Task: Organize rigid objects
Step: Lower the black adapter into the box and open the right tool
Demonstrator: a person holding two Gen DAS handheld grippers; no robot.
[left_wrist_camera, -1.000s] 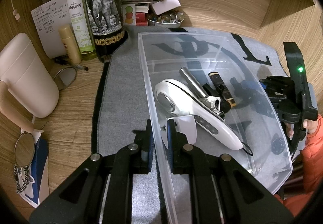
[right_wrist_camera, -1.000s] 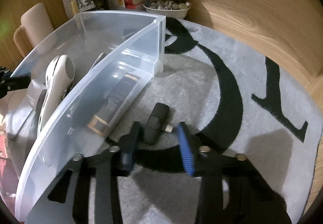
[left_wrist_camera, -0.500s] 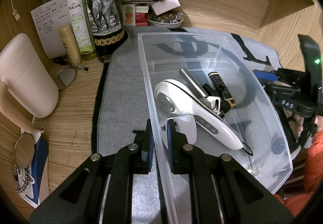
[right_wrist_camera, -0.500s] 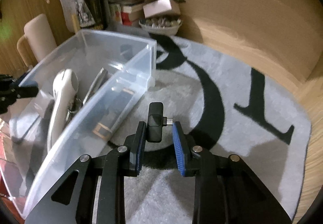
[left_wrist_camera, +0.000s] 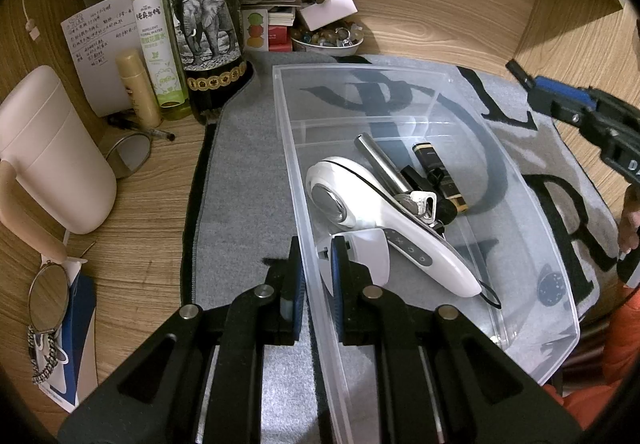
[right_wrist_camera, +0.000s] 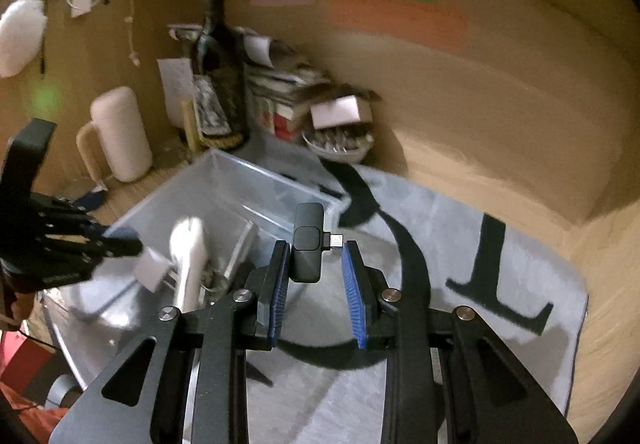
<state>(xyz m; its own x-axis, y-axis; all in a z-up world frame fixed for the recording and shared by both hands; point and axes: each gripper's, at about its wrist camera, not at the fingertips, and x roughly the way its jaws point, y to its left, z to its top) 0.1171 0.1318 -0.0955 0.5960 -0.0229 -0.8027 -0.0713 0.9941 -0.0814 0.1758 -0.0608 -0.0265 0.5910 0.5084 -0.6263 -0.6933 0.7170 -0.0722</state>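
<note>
A clear plastic bin (left_wrist_camera: 532, 203) sits on a grey mat (left_wrist_camera: 244, 171). It holds a white handheld device (left_wrist_camera: 384, 219), a metal rod (left_wrist_camera: 380, 159), a black tube (left_wrist_camera: 438, 175) and other small items. My left gripper (left_wrist_camera: 316, 276) is shut on the bin's near left wall. My right gripper (right_wrist_camera: 314, 276) is shut on a small black USB dongle (right_wrist_camera: 306, 240) and holds it in the air above the mat, right of the bin (right_wrist_camera: 240, 183). The right gripper also shows in the left wrist view (left_wrist_camera: 560, 95), at the far right.
A dark elephant-label bottle (left_wrist_camera: 204, 23), a green spray bottle (left_wrist_camera: 156, 47), a small tan bottle (left_wrist_camera: 138, 87), a pink mug (left_wrist_camera: 52, 151), a round mirror (left_wrist_camera: 128, 155), papers and a bowl of stones (left_wrist_camera: 328, 39) stand at the back and left. Wooden walls enclose the desk.
My right gripper closed on the black dongle on the mat and lifted it up and away from the mat. My left gripper and the bin stayed still.
</note>
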